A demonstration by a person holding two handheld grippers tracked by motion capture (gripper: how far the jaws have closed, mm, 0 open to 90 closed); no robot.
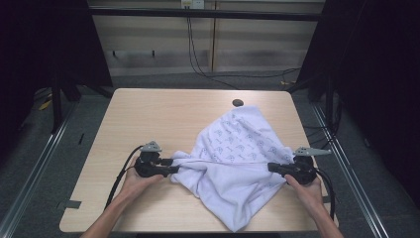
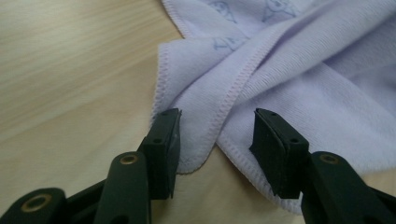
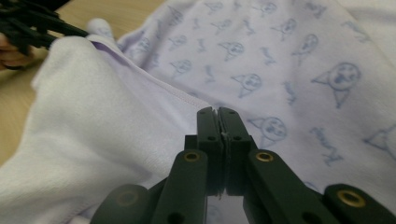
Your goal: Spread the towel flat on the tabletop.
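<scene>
Two grippers: I have one in each hand, both low over the table point(image 1: 148, 114), at opposite ends of the cloth point(image 1: 237, 163).
Cloth: pale lilac, crumpled, on the right half of the table; printed side up toward the far edge, plain side folded over nearer me, one corner hanging over the near edge.
Print: small blue faces and marks, which I see clearly in the right gripper view on the cloth point(image 3: 289, 60).
Left gripper point(image 1: 171, 169): at the cloth's left end, pointing right along the table.
Left jaws: spread apart in the left gripper view point(image 2: 217, 144); a stitched hem of the cloth point(image 2: 289, 84) lies between the pads. The left pad sits against the fold's edge, the right pad stands clear of it, so I count no grip here.
Right gripper point(image 1: 271, 167): at the cloth's right end, pointing left toward the other one.
Right jaws: pressed together in the right gripper view point(image 3: 218, 116), pad to pad. Whether any cloth is caught between them I cannot tell; the cloth lies right under and around the tips.
Hem: from above, a taut edge of cloth runs between the two grippers.
Hands: my left hand point(image 1: 136, 181) and right hand point(image 1: 304, 186) wrap the gripper bodies from the near side.
Far end: a small dark disc point(image 1: 237, 102) on the table, just beyond the cloth's far corner.
</scene>
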